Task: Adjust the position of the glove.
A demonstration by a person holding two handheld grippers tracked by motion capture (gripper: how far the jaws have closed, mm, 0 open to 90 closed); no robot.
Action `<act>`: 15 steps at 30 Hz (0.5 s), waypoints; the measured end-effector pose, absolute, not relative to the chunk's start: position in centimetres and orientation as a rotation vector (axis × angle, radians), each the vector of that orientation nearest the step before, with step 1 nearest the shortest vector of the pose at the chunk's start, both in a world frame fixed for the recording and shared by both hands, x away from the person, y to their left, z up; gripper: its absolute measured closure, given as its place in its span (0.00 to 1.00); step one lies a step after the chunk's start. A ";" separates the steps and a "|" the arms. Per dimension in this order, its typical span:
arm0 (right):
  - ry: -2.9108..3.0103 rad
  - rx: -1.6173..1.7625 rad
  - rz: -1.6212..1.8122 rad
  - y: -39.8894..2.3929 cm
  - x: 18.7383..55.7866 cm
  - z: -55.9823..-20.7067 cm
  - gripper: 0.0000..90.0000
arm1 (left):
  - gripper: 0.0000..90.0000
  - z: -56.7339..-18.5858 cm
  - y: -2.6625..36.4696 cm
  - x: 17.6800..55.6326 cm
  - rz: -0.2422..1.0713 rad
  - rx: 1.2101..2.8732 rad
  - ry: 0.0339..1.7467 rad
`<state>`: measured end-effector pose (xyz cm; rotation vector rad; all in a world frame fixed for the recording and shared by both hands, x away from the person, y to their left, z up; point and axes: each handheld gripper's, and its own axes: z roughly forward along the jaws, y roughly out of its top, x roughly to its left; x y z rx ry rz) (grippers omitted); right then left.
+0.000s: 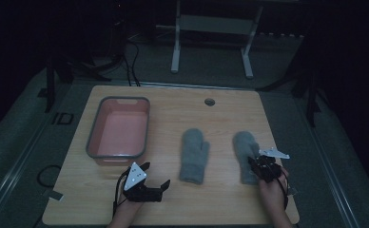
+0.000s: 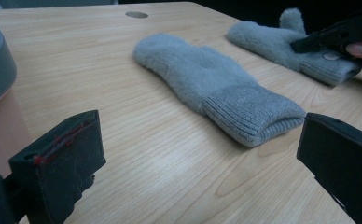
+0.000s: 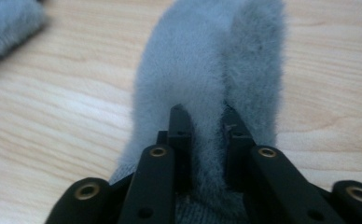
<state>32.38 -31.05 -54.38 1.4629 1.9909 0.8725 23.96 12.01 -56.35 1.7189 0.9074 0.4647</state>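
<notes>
Two grey mittens flat on desk (image 1: 220, 107), side by side: left mitten (image 1: 194, 156) untouched, right mitten (image 1: 247, 154) pinched near cuff by right gripper (image 1: 263, 167), fingers (image 3: 181, 128) clamped on a fold of fleece; left gripper (image 1: 150, 183) wide open, holding nothing, near pink bin (image 1: 120, 130)

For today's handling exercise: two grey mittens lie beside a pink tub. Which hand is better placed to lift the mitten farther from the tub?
The right. Its claw is already pinched on that right-hand mitten near the cuff. The left claw sits open on the table near the pink tub, closer to the other mitten.
</notes>
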 end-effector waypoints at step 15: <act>1.834 1.569 0.970 -25.6 30.9 -49.5 0.89 | 0.01 -56.3 12.3 24.1 0.466 1.697 0.920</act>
